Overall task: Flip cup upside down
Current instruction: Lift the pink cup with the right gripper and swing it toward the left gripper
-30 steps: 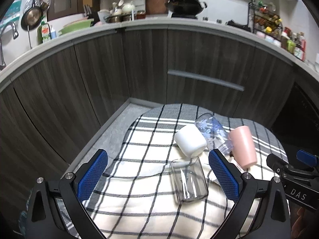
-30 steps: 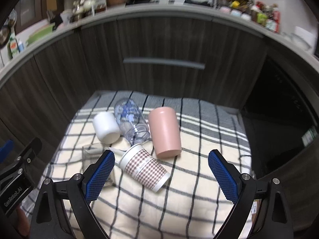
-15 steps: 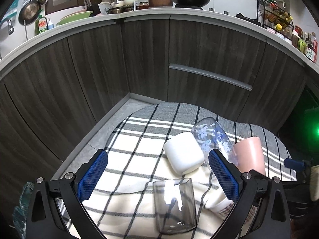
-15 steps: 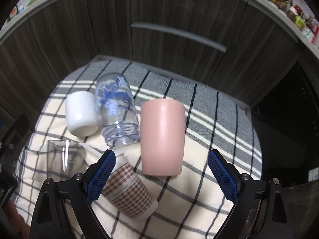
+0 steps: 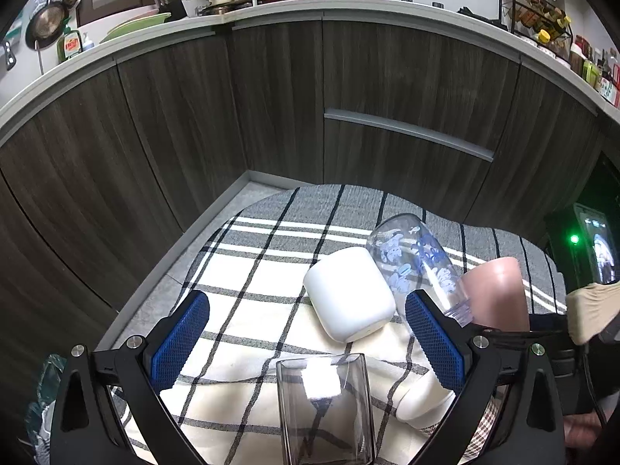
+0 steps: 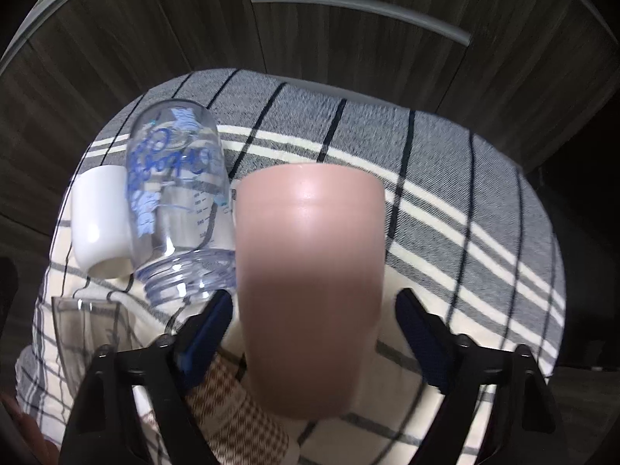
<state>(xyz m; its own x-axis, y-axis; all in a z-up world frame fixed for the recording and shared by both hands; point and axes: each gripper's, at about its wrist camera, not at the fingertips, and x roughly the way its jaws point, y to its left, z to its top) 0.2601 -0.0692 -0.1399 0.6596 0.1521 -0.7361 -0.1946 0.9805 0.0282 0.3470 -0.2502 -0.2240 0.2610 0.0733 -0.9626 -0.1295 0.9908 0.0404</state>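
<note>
A checked cloth (image 5: 271,271) in cream, grey and black, woven and slightly rumpled, covers a low surface in front of dark wood-grain cabinets (image 5: 387,89) with a long metal handle (image 5: 407,135). Five drinking vessels lie on their sides on the cloth, crowded together.

The pink cup (image 6: 310,240) is smooth, matte and tapered, with a rounded base pointing away from the right wrist camera. It lies between the fingers of the right gripper (image 6: 314,317), whose blue textured pads (image 6: 416,321) stand spread on either side of the cup's wider end. A small gap shows at each side, so the gripper is released and not yet touching the cup.

Just left of the pink cup lies a clear plastic bottle (image 6: 174,193) with blue printed flowers and a threaded open neck, touching or nearly touching the cup. Beside that is a white cup (image 6: 100,224), glossy and squat with rounded corners. A clear glass (image 5: 325,407), straight-sided, lies nearest the left wrist camera. A paper cup (image 6: 236,407) with a brown houndstooth pattern lies partly under the right gripper's left finger.

The left gripper (image 5: 306,341) hangs above the cloth with its blue dimpled pads (image 5: 178,341) wide apart, holding nothing; the glass and the white cup lie between and beyond them.
</note>
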